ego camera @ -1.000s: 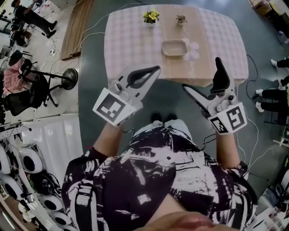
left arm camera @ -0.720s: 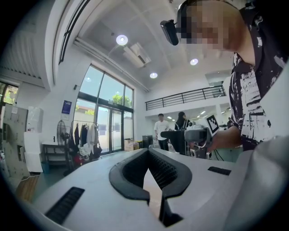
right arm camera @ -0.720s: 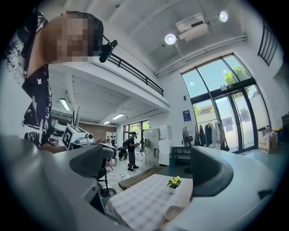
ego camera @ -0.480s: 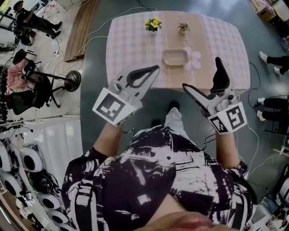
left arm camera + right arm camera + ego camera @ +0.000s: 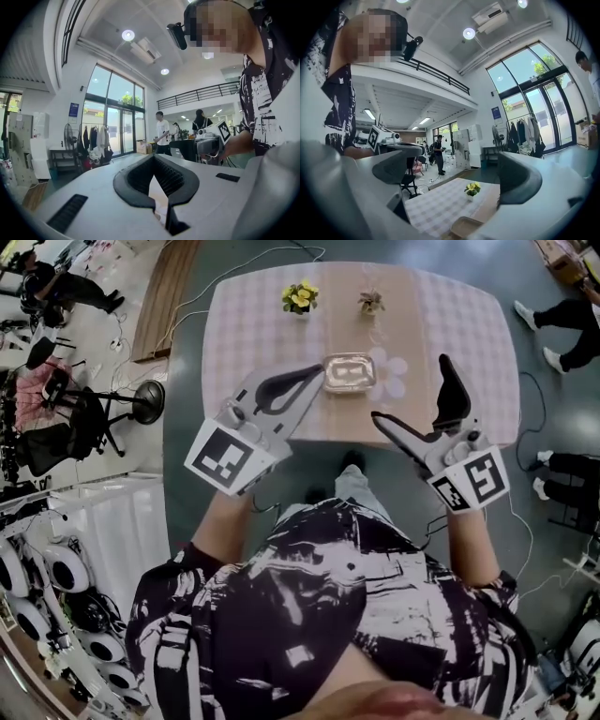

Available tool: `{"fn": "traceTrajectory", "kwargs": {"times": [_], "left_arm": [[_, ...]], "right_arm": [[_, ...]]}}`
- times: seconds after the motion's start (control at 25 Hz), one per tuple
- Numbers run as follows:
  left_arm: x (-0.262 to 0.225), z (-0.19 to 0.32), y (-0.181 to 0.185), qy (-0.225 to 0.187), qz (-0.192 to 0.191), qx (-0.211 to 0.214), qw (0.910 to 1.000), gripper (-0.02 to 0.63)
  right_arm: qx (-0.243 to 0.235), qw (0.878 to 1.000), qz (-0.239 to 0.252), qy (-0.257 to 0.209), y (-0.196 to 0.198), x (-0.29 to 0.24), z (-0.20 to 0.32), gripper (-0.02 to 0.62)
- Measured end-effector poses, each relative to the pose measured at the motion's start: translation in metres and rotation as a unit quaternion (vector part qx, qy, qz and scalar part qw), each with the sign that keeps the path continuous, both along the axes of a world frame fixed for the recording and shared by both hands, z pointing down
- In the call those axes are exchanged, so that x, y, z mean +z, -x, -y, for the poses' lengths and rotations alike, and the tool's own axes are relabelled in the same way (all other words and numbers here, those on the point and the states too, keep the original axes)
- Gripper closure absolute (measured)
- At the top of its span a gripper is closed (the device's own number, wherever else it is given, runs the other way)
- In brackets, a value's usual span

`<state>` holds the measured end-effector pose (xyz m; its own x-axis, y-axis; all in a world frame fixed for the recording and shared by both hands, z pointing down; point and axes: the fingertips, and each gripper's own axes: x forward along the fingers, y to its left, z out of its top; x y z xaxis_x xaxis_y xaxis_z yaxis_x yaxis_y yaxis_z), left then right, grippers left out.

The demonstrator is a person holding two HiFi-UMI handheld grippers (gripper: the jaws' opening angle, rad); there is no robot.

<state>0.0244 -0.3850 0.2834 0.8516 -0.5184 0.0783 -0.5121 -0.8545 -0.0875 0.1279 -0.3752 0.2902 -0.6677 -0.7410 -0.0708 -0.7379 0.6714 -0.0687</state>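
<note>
The left claw (image 5: 317,373) is clenched: its own view shows the ribbed dark pads meeting at the tips with nothing caught between them. The right claw (image 5: 411,388) is released, its two jaws spread wide and empty. Both are held in the air above the near edge of the table (image 5: 253,329), which wears a pale checked cloth. The tray (image 5: 349,372) lies on the table close to that near edge, just beyond the left claw's tip and between the two claws. A pot of yellow flowers (image 5: 300,298) and a small plant (image 5: 371,303) stand near the far edge, and pale pink discs (image 5: 395,377) lie touching the tray's right side. Only the head view shows the discs and the small plant. The right gripper view catches the tray and flowers between its jaws. The left gripper view looks away from the table, at glass doors and a clothes rack (image 5: 93,143). A blue wall sign (image 5: 73,109) is too small to read.
</note>
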Motion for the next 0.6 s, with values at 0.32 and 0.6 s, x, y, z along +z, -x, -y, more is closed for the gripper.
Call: {"fn": "traceTrajectory", "kwargs": {"times": [0.32,0.6], "left_arm": [[0.035,0.058,0.004,0.028,0.029,-0.062,0.9973,0.606],[0.076,0.094,0.025,0.058,0.026,-0.081,0.9947,0.606]], "right_arm": [[-0.029,0.999,-0.003,0.030,-0.021,0.036,0.078,0.020],[-0.031,0.997,-0.020,0.062,-0.010,0.083,0.116,0.021]]}}
